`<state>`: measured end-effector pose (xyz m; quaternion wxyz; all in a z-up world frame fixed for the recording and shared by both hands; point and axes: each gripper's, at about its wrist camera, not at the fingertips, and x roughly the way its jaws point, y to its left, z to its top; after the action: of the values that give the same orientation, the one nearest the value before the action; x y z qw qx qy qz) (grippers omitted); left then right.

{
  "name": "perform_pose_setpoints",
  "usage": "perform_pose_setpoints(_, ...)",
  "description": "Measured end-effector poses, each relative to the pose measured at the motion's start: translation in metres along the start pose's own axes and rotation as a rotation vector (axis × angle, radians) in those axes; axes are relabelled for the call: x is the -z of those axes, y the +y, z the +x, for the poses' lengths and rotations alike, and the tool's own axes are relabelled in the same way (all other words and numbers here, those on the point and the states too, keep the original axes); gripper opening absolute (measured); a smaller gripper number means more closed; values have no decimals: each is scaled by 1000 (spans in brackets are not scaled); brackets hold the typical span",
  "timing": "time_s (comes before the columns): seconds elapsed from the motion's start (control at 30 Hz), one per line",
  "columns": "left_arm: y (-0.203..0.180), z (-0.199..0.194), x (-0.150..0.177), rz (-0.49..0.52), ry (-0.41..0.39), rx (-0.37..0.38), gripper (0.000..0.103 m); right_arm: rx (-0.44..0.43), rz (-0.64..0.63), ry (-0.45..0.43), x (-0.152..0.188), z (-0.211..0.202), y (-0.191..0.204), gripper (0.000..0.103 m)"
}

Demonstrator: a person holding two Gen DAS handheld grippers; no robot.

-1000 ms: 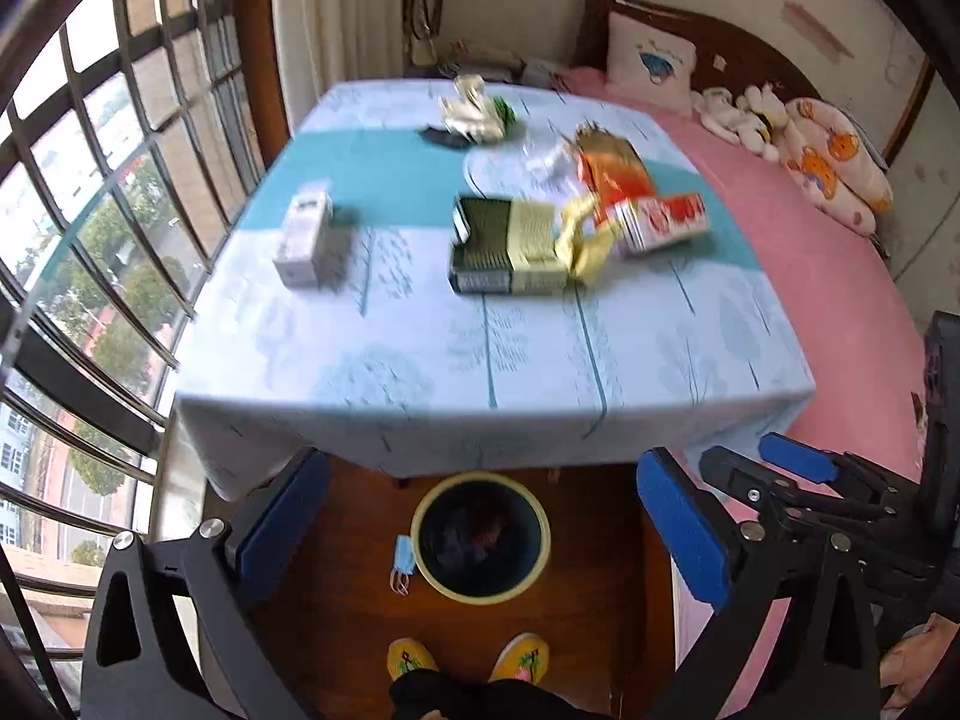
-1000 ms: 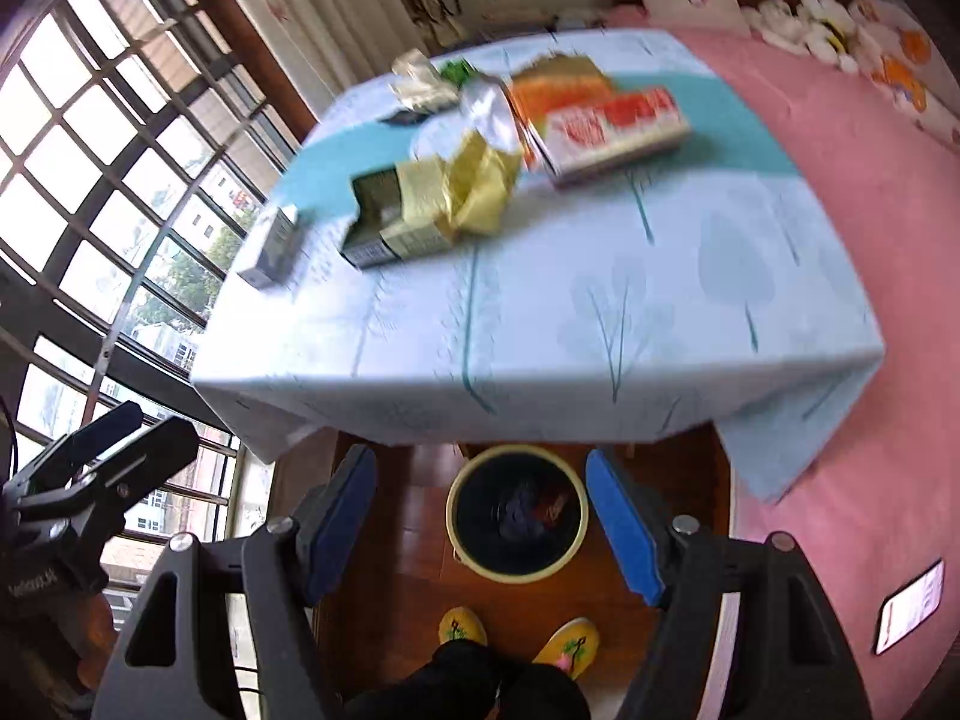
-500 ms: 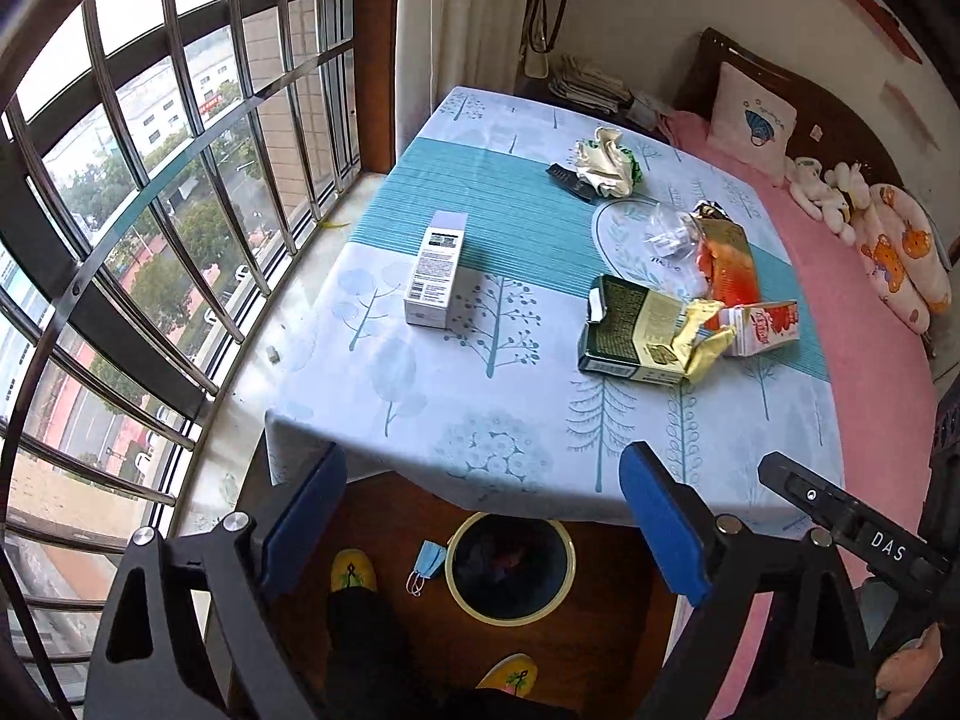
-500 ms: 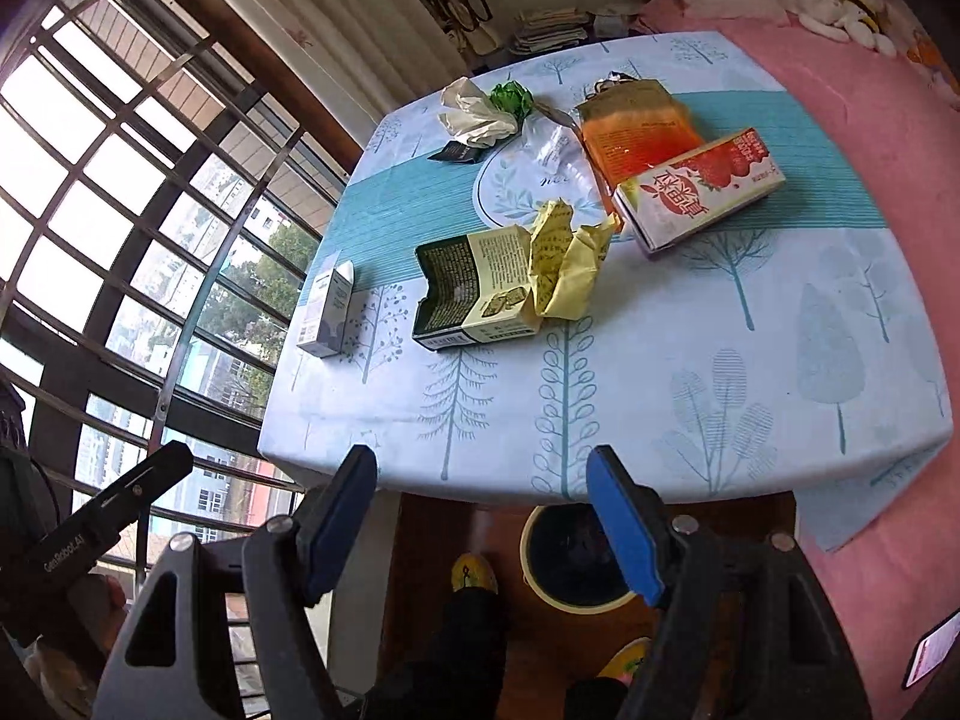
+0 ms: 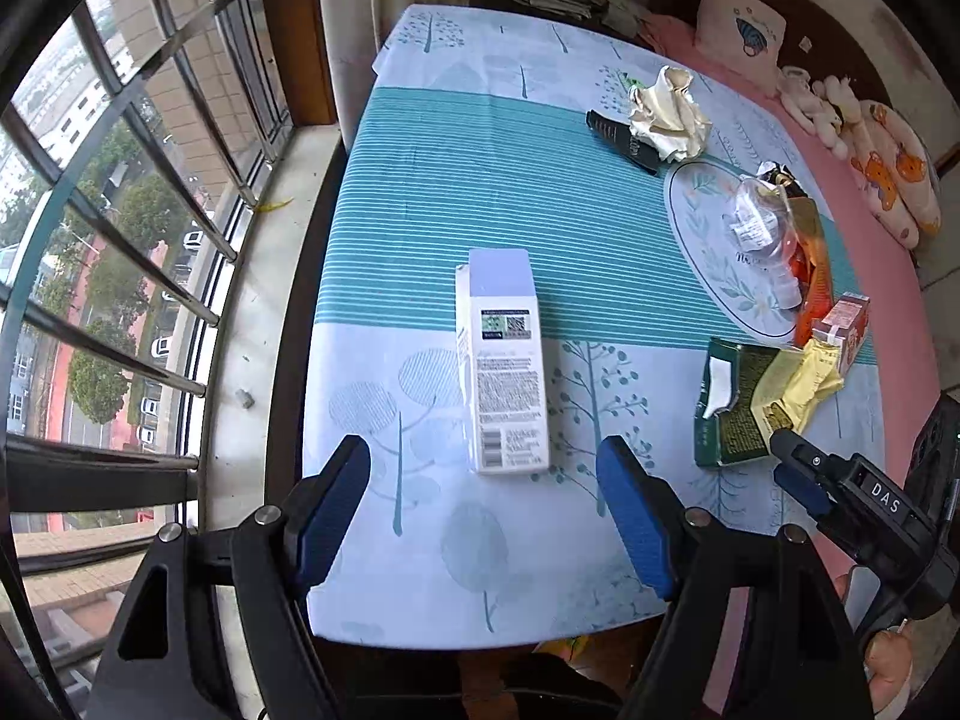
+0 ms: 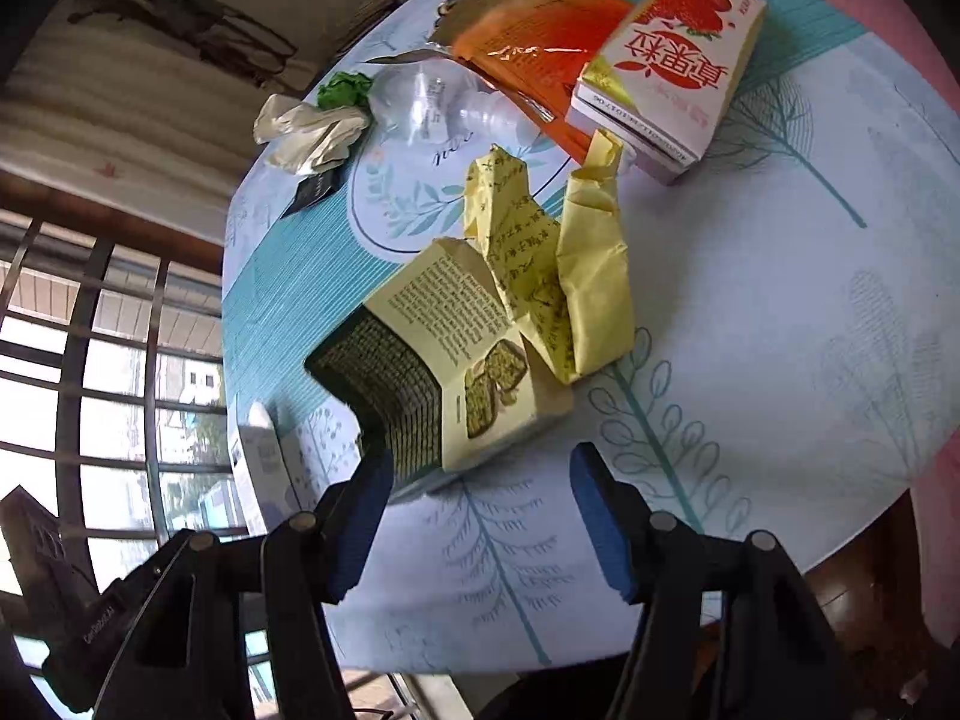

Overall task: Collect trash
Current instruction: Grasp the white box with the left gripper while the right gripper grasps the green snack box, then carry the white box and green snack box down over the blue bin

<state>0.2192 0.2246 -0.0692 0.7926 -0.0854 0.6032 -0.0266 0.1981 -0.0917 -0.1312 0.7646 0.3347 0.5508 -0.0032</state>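
Observation:
Trash lies on a table with a blue-and-white cloth (image 5: 420,570). My left gripper (image 5: 483,504) is open, low over the near edge, with a white carton (image 5: 504,360) lying just ahead between its fingers. My right gripper (image 6: 480,510) is open just short of a torn green-and-yellow box (image 6: 444,366) with crumpled yellow paper (image 6: 570,276); both also show in the left wrist view (image 5: 738,402). Beyond lie a strawberry milk carton (image 6: 672,66), an orange wrapper (image 6: 528,42), a clear plastic bottle (image 6: 438,108) and crumpled white paper (image 5: 666,114).
A barred window (image 5: 120,240) runs along the table's left side. A pink bed (image 5: 900,276) with soft toys (image 5: 894,180) and a pillow (image 5: 741,27) lies to the right. A small black packet (image 5: 621,141) sits by the white paper.
Both grippers have moved up from over the floor bin and in toward the table. The left now frames the white carton; the right is close to the torn box. The bin is out of view.

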Motion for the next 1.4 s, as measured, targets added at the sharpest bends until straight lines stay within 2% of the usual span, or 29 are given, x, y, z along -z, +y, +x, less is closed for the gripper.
perform_pose_setpoints(0.1, 8, 26, -21, 37, 51, 27, 76, 34, 74, -54, 0, 10, 5, 61)
perform_pose_setpoints(0.23, 9, 55, -40, 67, 112, 80, 76, 75, 97, -106, -2, 14, 17, 57)
perform_pose_setpoints(0.37, 1, 78, -47, 116, 165, 113, 76, 106, 104, -131, -4, 21, 25, 38)
perform_pose_setpoints(0.43, -4, 87, -48, 142, 184, 115, 76, 104, 111, -144, -4, 24, 27, 35)
perform_pose_setpoints(0.5, -10, 88, -47, 173, 167, 115, 77, 88, 116, -160, -4, 24, 30, 28)
perform_pose_setpoints(0.57, -17, 89, -48, 206, 169, 104, 76, 92, 97, -172, -5, 21, 37, 25)
perform_pose_setpoints(0.63, -22, 89, -48, 233, 163, 105, 64, 100, 62, -182, -3, 17, 46, 24)
perform_pose_setpoints(0.67, -24, 88, -48, 252, 157, 97, 47, 101, 45, -185, -2, 15, 49, 23)
perform_pose_setpoints(0.7, -26, 88, -48, 268, 156, 97, 40, 103, 34, -188, -1, 12, 51, 23)
perform_pose_setpoints(0.77, -27, 88, -48, 275, 168, 113, 33, 99, 13, -193, 2, 6, 55, 23)
perform_pose_setpoints(0.93, -33, 68, -44, 305, 107, 122, 33, 125, -76, -198, 13, -15, 67, 23)
perform_pose_setpoints(1.13, -55, 22, -28, 378, 2, 152, 33, 147, -206, -201, 31, -52, 73, 23)
perform_pose_setpoints(1.4, -93, -31, 29, 398, -84, 182, 33, 146, -400, -206, 53, -99, 63, 23)
